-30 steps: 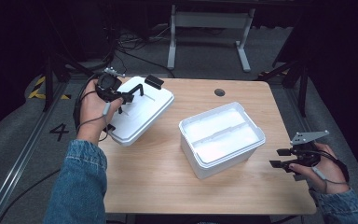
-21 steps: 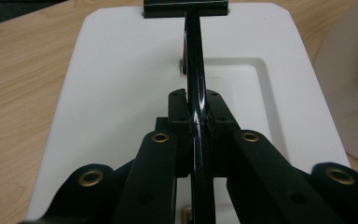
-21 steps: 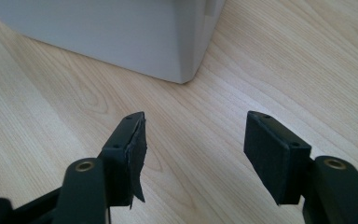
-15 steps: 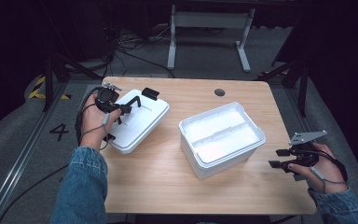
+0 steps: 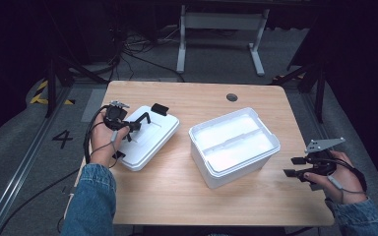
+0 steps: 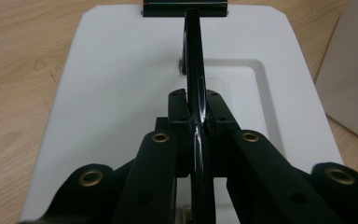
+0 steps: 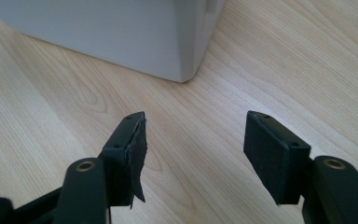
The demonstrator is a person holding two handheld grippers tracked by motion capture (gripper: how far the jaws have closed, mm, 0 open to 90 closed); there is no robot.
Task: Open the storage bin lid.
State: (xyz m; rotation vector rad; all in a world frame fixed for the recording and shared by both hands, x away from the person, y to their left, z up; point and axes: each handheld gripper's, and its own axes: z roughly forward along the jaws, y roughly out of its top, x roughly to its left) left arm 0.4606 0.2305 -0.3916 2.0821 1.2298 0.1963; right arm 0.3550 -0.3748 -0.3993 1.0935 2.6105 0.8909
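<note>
White lid point(image 5: 145, 137) is being held flat on the wooden table point(image 5: 177, 196), at about nine o'clock from the table's middle in the high view. Its thin black handle point(image 6: 193, 60) is being pinched between the closed jaws of the left gripper point(image 5: 128, 127), and in the left gripper view the handle is being seen edge-on, running up from between the jaws toward twelve o'clock. A black clip point(image 6: 184, 7) is being shown at the lid's far edge, at twelve o'clock in that view, and a shallow sunken panel is being shown around the handle's foot. The left gripper is being carried by a hand point(image 5: 103, 142) in a denim sleeve point(image 5: 91, 201), which is coming in from about seven o'clock in the high view.

At about four o'clock on the table, the right gripper point(image 5: 295, 167) is being held by the other hand point(image 5: 332, 174) just beside the table's edge, with its jaws standing apart and nothing between them. In the right gripper view bare wood is being seen between the two black pads point(image 7: 272, 149), and one corner of the white box point(image 7: 121, 32) is being seen beyond them at about eleven o'clock, apart from the pads.

Farther in, the white box point(image 5: 236, 147) is being left uncovered near the table's middle, at three o'clock from the lid and apart from it. A ridge is being seen across its white inside. A small dark round hole point(image 5: 232, 97) is being seen in the tabletop near the far edge, at twelve o'clock from the box.
</note>
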